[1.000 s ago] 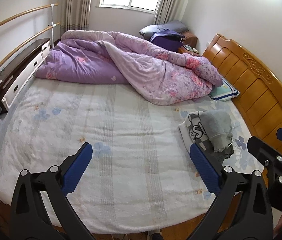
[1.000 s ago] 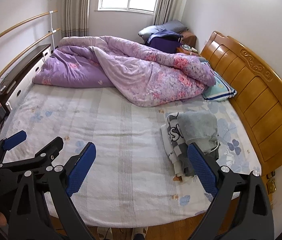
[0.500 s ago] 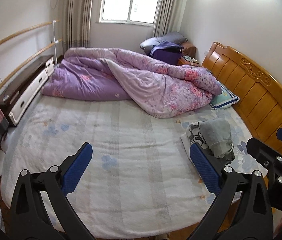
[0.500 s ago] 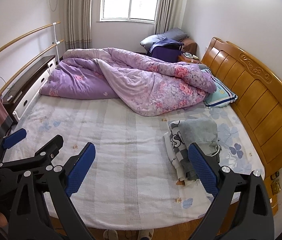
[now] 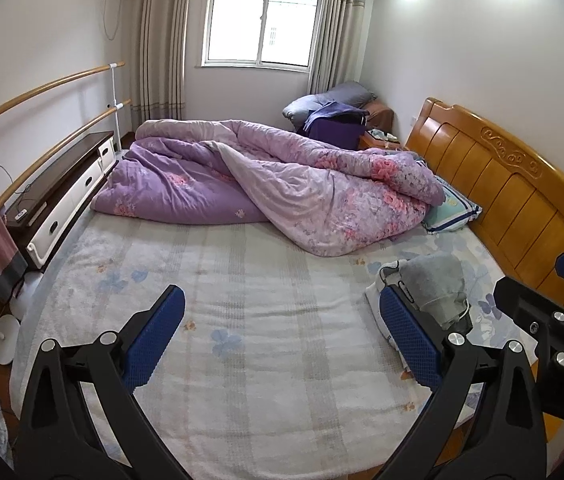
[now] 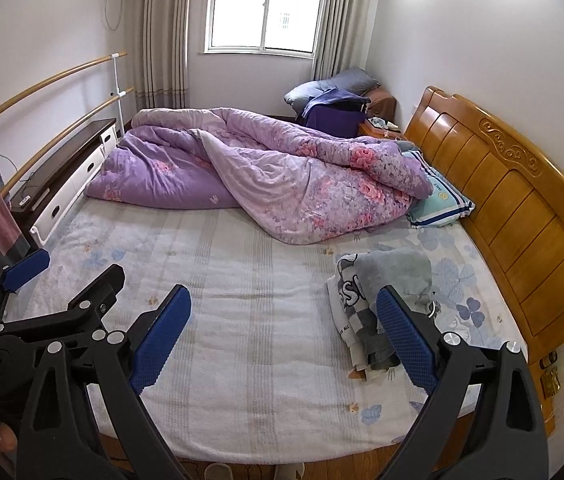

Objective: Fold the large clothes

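The pile of folded clothes lies on the bed, a grey piece on top of a checked one with lettering, just behind my right-hand finger in both views and close to the wooden headboard. My right gripper hangs above the near edge of the bed with its jaws spread wide and nothing between them; the pile sits at the tip of its right finger, apart from it. My left gripper is likewise wide open and empty, over the flowered sheet, with the pile beyond its right finger. Ahead of both jaws, across the far half of the bed, lies a crumpled purple quilt, its corner over a striped pillow. To the left of the jaws stands a low cabinet under two wooden rails.
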Demonstrator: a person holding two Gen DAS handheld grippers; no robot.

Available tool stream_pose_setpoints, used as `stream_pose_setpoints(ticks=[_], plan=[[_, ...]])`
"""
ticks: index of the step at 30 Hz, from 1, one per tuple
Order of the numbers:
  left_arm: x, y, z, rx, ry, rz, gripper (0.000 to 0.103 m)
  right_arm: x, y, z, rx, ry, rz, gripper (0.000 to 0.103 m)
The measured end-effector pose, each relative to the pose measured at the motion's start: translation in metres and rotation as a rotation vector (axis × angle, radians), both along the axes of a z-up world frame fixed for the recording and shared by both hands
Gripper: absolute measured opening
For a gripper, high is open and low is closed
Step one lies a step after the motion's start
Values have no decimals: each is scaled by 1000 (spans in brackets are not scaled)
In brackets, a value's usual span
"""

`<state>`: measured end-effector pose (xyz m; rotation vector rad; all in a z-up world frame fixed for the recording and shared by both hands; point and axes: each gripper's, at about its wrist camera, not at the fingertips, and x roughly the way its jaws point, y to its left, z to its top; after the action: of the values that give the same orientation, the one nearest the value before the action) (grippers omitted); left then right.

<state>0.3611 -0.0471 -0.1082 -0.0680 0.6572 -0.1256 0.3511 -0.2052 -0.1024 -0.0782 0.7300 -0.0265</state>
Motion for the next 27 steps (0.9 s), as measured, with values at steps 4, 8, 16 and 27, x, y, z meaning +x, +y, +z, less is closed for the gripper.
stream_pose_setpoints(ticks=[4, 8, 16, 27], plan=[[1, -1, 0, -15, 1, -6, 98, -1, -3, 1, 2, -6, -2, 91], [2, -4, 0, -23, 6, -13, 98, -1, -3, 1, 1, -6, -3, 91], [6, -5, 3, -12, -10, -12, 98, -5, -7, 3, 10, -19, -13, 91], [10, -2, 10, -17, -51, -11, 98, -7, -11, 10, 25, -77, -15, 91]])
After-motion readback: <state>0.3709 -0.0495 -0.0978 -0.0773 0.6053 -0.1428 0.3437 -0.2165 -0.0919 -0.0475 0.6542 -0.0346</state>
